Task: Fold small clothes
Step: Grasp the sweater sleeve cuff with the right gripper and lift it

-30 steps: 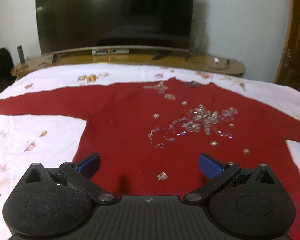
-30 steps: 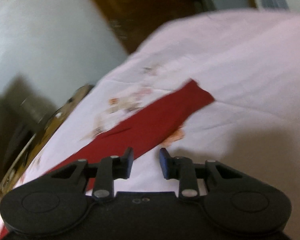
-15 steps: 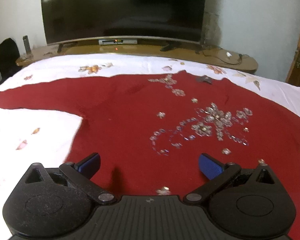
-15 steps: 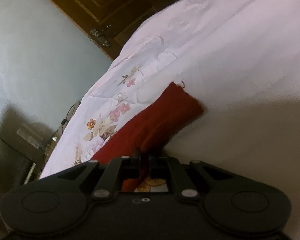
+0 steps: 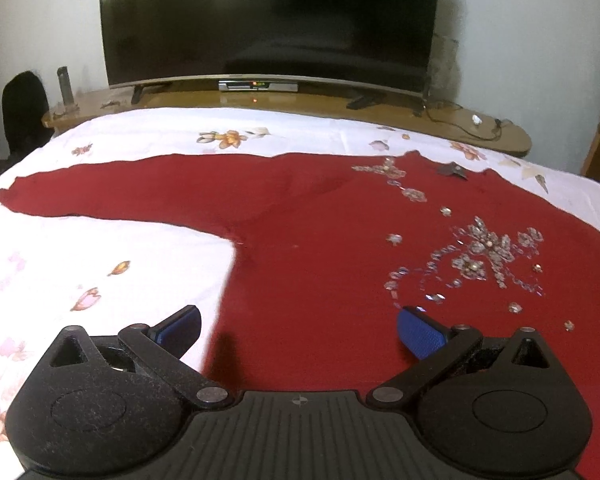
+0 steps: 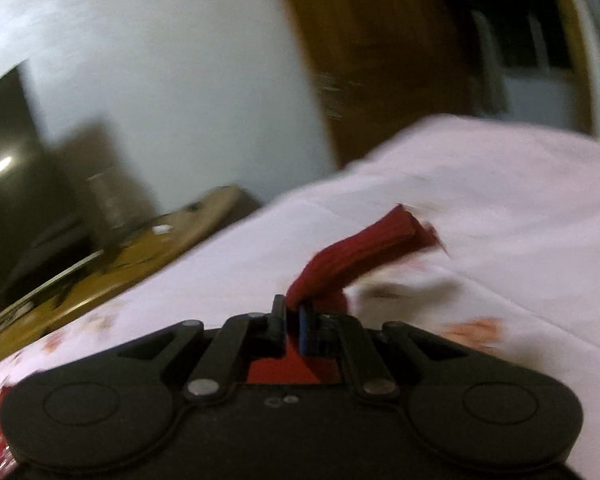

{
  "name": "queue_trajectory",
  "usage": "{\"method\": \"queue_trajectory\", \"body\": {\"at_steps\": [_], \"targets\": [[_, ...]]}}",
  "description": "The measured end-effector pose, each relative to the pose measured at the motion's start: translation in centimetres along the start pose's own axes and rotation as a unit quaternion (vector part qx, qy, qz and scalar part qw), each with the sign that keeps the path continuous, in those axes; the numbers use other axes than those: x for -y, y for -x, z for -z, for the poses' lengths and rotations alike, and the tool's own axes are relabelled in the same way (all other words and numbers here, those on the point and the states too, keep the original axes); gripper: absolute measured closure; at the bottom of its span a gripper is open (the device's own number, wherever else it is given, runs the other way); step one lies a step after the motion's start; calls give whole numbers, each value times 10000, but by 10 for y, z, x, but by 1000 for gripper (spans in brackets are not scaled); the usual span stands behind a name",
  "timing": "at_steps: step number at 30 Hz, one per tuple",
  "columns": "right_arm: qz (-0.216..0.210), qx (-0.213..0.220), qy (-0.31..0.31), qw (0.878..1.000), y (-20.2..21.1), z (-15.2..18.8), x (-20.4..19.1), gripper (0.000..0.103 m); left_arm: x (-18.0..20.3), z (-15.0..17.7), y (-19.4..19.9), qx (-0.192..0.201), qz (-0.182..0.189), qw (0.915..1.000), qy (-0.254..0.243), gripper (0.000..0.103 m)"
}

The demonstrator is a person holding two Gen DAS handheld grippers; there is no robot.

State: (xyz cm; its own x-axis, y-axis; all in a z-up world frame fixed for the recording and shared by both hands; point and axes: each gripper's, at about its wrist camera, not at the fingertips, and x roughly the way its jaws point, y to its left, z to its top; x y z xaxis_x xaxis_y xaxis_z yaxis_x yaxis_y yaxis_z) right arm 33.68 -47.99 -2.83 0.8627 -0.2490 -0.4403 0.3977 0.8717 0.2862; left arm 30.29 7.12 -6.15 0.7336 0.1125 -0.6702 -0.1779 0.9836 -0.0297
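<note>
One sleeve (image 6: 364,248) pinched and lifted in my right gripper (image 6: 293,314). Left gripper (image 5: 298,332) wide apart, holding nothing, over the hem. Sweater (image 5: 320,240) lies flat on the bed (image 5: 100,264); no fold done, all left.

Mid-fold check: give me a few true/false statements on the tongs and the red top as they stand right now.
1. The right tongs are clamped on a sleeve of the red knit top with silver beading. True.
2. The left tongs grip the top's hem. False: they stand open, holding nothing.
3. The top's other sleeve lies flat on the white floral bedsheet. True.
4. The beading faces down. False: it faces up.
5. The held sleeve lies flat. False: its end is lifted off the sheet.
</note>
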Motion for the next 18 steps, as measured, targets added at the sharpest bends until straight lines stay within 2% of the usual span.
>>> {"method": "queue_trajectory", "body": {"at_steps": [6,13,18], "targets": [[-911,-94,738,9931,11,23,-129,97,-49,4,1,-34,-59,10000,53,0],[-1845,-726,1459,9692,9,93,-258,97,-93,10,5,-83,55,9999,126,0],[-1959,-1248,2130,9490,-9,151,-308,96,-110,6,4,-173,147,9997,126,0]]}}
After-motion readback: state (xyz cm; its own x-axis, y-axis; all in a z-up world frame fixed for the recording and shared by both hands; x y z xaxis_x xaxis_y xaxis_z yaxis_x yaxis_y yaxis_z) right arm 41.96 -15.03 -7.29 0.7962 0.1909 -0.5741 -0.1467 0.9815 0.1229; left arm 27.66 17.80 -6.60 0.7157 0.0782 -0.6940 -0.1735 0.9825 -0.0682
